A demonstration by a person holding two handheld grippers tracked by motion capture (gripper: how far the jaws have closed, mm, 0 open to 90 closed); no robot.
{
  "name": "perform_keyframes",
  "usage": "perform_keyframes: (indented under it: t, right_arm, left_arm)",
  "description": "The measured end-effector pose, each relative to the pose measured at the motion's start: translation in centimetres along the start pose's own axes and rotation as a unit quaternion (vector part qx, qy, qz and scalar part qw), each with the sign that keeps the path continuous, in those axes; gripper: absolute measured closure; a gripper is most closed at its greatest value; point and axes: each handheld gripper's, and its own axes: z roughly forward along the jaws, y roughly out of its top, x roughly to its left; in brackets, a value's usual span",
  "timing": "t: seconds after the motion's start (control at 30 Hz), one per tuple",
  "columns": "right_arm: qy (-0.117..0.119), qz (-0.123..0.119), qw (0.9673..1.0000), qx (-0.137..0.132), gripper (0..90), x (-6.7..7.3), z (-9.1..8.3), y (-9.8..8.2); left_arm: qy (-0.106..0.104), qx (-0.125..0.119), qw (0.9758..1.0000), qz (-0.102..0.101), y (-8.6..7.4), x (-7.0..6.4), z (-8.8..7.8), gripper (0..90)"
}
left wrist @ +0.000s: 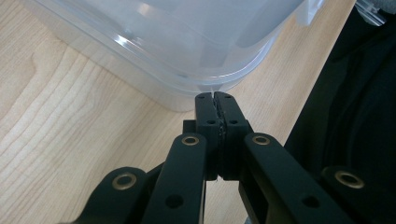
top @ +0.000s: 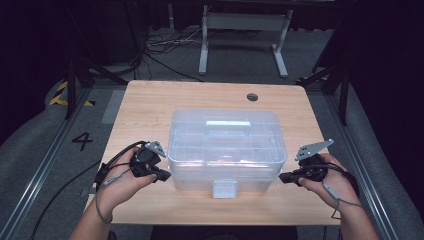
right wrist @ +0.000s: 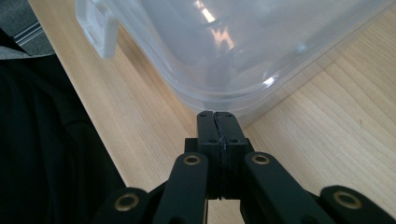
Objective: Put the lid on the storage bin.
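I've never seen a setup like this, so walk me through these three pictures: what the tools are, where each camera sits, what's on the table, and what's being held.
A person sits at a wooden table and holds a hand tool in each hand: a gripper with two black jaws.

The wide picture comes from a camera above, looking down. It shows the left gripper and the right gripper at either near corner of a clear plastic box, which has a lid, a top handle and a front latch.

The other two pictures come from cameras riding on the grippers, looking along their jaws. In each, the jaws are shut with nothing between them, and the tips sit right at the box's rounded corner; whether they touch it, I cannot tell.

Nothing is held.
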Motion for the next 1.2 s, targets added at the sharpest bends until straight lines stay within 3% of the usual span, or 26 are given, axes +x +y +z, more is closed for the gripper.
perform_keyframes:
  t: [0.3, 0.5, 0.6, 0.73, 0.9, 1.1, 1.2]
  right_arm:
    - [0.005, 0.008, 0.9999, -0.002, 89.7, -0.2, -0.2, -0.2]
    - [0.005, 0.008, 0.9998, -0.016, 89.0, -0.2, -0.8, -0.2]
    - [0.005, 0.008, 0.9997, -0.023, 88.9, -0.2, -1.3, -0.2]
    - [0.002, 0.009, 0.9990, -0.044, 88.4, -0.3, -2.3, -0.2]
    - [-0.019, 0.017, 0.9958, -0.088, 86.1, -0.7, -3.5, -0.5]
    - [-0.046, 0.043, 0.9875, -0.144, 80.4, -1.9, -4.3, -0.8]
    - [-0.057, 0.050, 0.9839, -0.162, 77.2, -2.6, -4.3, -0.9]
  left_arm:
    - [0.003, 0.005, 0.9999, -0.008, -0.2, 0.2, -0.2, 87.1]
    - [0.010, -0.011, 0.9998, -0.012, -0.4, 0.2, -1.0, 84.8]
    - [0.018, -0.036, 0.9991, -0.016, -0.7, 0.3, -1.7, 82.6]
    - [0.027, -0.076, 0.9964, -0.025, -1.0, 0.6, -2.7, 81.4]
    - [0.044, -0.126, 0.9899, -0.049, -1.5, 1.2, -3.8, 80.9]
    - [0.079, -0.180, 0.9768, -0.085, -2.6, 2.4, -4.8, 77.9]
    - [0.092, -0.188, 0.9731, -0.096, -3.2, 3.1, -4.9, 76.0]
